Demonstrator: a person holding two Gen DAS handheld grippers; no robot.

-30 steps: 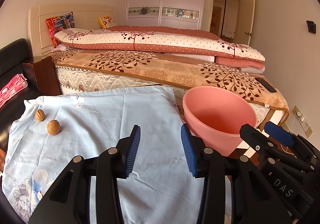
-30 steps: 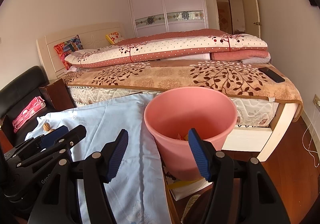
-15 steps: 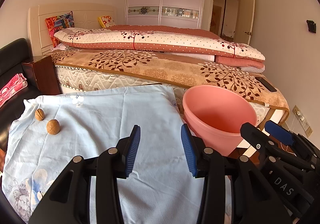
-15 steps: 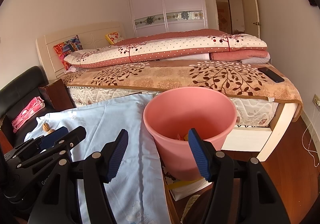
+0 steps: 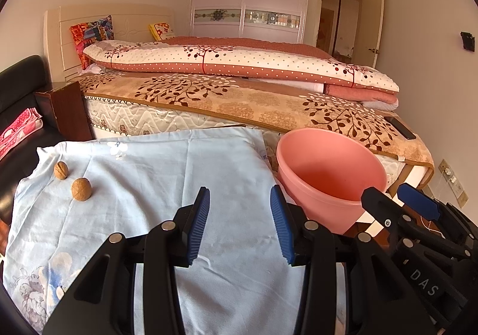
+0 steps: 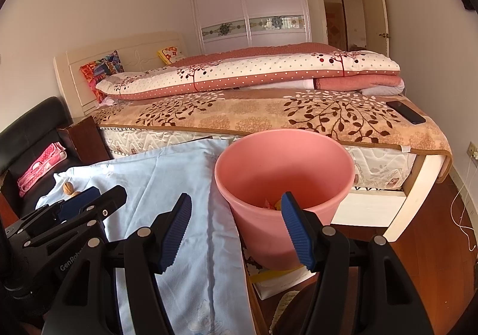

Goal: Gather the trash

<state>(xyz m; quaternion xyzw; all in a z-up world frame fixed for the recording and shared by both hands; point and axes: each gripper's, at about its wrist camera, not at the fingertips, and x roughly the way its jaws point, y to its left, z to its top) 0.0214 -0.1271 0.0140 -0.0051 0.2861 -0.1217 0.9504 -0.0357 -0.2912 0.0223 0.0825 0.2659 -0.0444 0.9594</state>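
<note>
Two walnuts (image 5: pixel 81 189) (image 5: pixel 61 170) lie at the far left of a table under a light blue cloth (image 5: pixel 167 173). A pink bucket (image 6: pixel 283 182) stands off the table's right edge, with scraps of trash (image 6: pixel 270 203) at its bottom. My left gripper (image 5: pixel 239 224) hovers open over the middle of the cloth, nothing between its blue pads. My right gripper (image 6: pixel 236 227) is open and empty too, with the bucket's near rim between its fingers from this angle. Each gripper shows in the other's view: the right one (image 5: pixel 400 200) and the left one (image 6: pixel 89 194).
A bed (image 5: pixel 269 102) with a leaf-patterned blanket and a folded quilt runs behind table and bucket; a dark phone (image 6: pixel 406 112) lies on its right end. A black sofa (image 5: pixel 21 87) with a pink cloth stands at left. Wood floor (image 6: pixel 433 233) and a white cable are at right.
</note>
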